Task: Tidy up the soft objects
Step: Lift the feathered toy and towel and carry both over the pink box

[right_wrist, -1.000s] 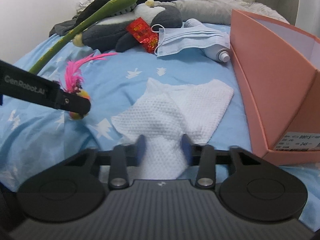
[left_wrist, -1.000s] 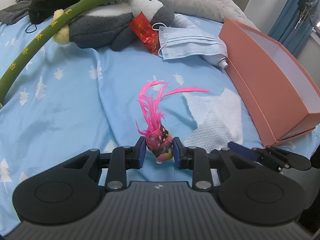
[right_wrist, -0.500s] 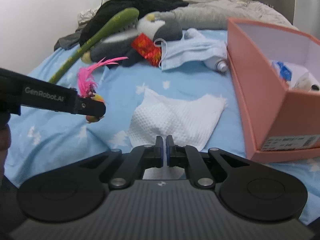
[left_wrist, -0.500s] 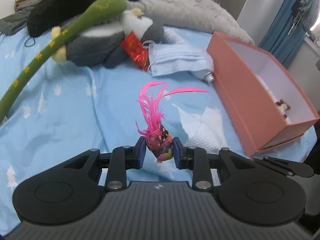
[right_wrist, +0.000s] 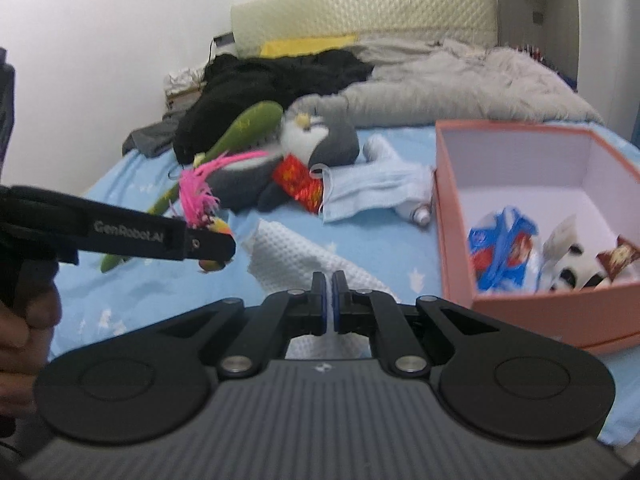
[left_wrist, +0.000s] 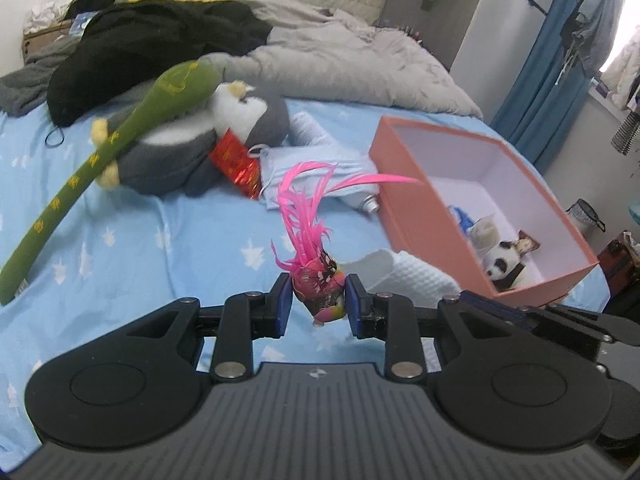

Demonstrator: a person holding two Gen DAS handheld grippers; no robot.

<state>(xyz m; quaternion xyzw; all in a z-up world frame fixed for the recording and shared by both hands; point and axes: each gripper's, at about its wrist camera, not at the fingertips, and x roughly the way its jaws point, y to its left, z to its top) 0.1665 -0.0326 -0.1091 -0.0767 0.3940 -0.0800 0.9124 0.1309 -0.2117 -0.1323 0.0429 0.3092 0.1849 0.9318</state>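
Observation:
My left gripper (left_wrist: 318, 304) is shut on a small pink feather toy (left_wrist: 316, 288), whose plumes stand up above the blue sheet. The same toy (right_wrist: 200, 200) shows in the right wrist view, sticking out of the left gripper (right_wrist: 216, 242). My right gripper (right_wrist: 329, 300) is shut on a white waffle cloth (right_wrist: 288, 252), and one fold of the cloth (left_wrist: 404, 276) is raised off the bed. An open pink box (left_wrist: 400, 208) stands to the right of both grippers, and a panda toy (right_wrist: 576, 272) and blue packets (right_wrist: 500, 252) lie inside the box (right_wrist: 456, 240).
Further back on the bed lie a grey penguin plush (left_wrist: 192, 152), a long green plush (left_wrist: 100, 160), a red packet (left_wrist: 236, 160), a face mask (left_wrist: 304, 164) and a white tube (left_wrist: 368, 202). Black clothes (left_wrist: 152, 44) and a grey blanket (left_wrist: 352, 68) lie behind them.
Both grippers have risen above the bed. The right jaws closed on the white cloth and lifted its edge. The inside of the pink box has come into view.

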